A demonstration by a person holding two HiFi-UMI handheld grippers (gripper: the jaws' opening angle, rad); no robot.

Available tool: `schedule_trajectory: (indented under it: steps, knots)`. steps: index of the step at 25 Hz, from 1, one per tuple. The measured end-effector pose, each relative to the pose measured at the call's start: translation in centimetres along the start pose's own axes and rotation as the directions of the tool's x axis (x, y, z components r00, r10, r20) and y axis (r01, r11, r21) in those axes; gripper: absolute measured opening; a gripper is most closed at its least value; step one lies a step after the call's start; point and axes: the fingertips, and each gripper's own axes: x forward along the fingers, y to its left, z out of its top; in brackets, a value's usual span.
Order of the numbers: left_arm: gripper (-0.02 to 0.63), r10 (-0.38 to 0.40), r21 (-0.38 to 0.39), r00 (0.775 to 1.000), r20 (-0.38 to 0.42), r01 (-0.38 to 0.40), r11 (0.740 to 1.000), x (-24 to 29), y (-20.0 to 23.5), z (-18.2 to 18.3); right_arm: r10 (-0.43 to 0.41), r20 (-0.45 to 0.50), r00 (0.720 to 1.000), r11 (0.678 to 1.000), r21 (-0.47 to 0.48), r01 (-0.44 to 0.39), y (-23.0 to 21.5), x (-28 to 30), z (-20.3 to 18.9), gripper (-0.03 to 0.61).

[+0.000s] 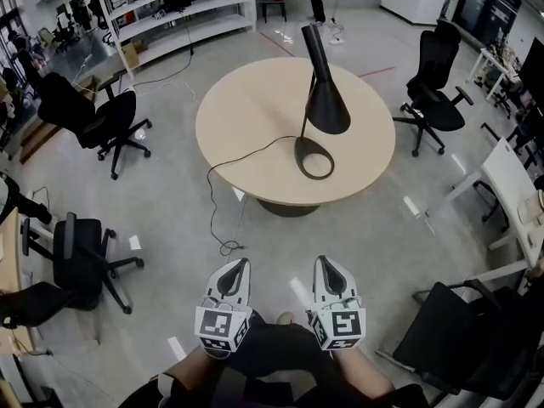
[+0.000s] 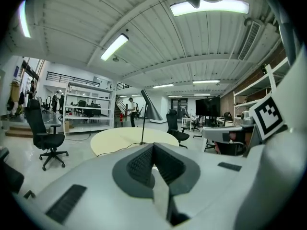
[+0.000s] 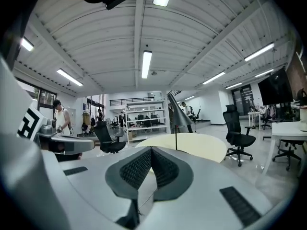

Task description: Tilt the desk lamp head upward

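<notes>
Roomy office floor (image 1: 170,202) with a round tan surface (image 1: 246,134) in the middle. The black desk lamp (image 1: 326,107) stands on that surface, right of its centre, head pointing down. Left claw (image 1: 240,266) and right claw (image 1: 324,263) are both pinched together with nothing in them, well short of the surface.

Desk lamp cord (image 1: 252,149), floor end indistinct

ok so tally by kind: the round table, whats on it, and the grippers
table: 1
lamp: 1
grippers: 2, left gripper and right gripper
total: 4
</notes>
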Motion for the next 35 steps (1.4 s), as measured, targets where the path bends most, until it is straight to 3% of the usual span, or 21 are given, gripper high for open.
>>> schedule_trajectory:
  steps: [10, 19, 23, 27, 33, 35]
  knots:
    - [0.044, -0.053, -0.016, 0.999, -0.014, 0.052, 0.999, 9.3, 1.7, 0.6, -0.026, -0.024, 0.999, 0.998, 0.059, 0.027, -5.5, 6.1, 0.2, 0.014]
    - [0.046, -0.214, 0.038, 0.975, 0.058, 0.212, 0.977, 23.6, 10.4, 10.3, -0.119, -0.04, 0.992, 0.983, 0.138, 0.123, -8.7, 19.4, 4.8, 0.014]
    - [0.046, -0.303, 0.094, 0.95, 0.078, 0.295, 0.951, 29.4, 14.0, 15.9, -0.128, -0.027, 0.991, 0.961, 0.242, 0.131, -9.7, 24.7, 6.6, 0.015]
    - [0.046, -0.396, 0.187, 0.912, 0.109, 0.372, 0.909, 34.1, 15.8, 21.1, -0.123, 0.005, 0.992, 0.919, 0.377, 0.112, -11.0, 28.7, 7.1, 0.015]
    - [0.051, -0.484, 0.292, 0.861, 0.157, 0.428, 0.855, 38.7, 17.4, 28.0, -0.16, 0.037, 0.986, 0.865, 0.486, 0.122, -13.3, 33.0, 7.4, 0.017]
    - [0.059, -0.499, 0.318, 0.852, 0.159, 0.434, 0.843, 40.3, 17.2, 29.4, -0.154, 0.056, 0.987, 0.836, 0.539, 0.1, -14.4, 33.9, 7.3, 0.06]
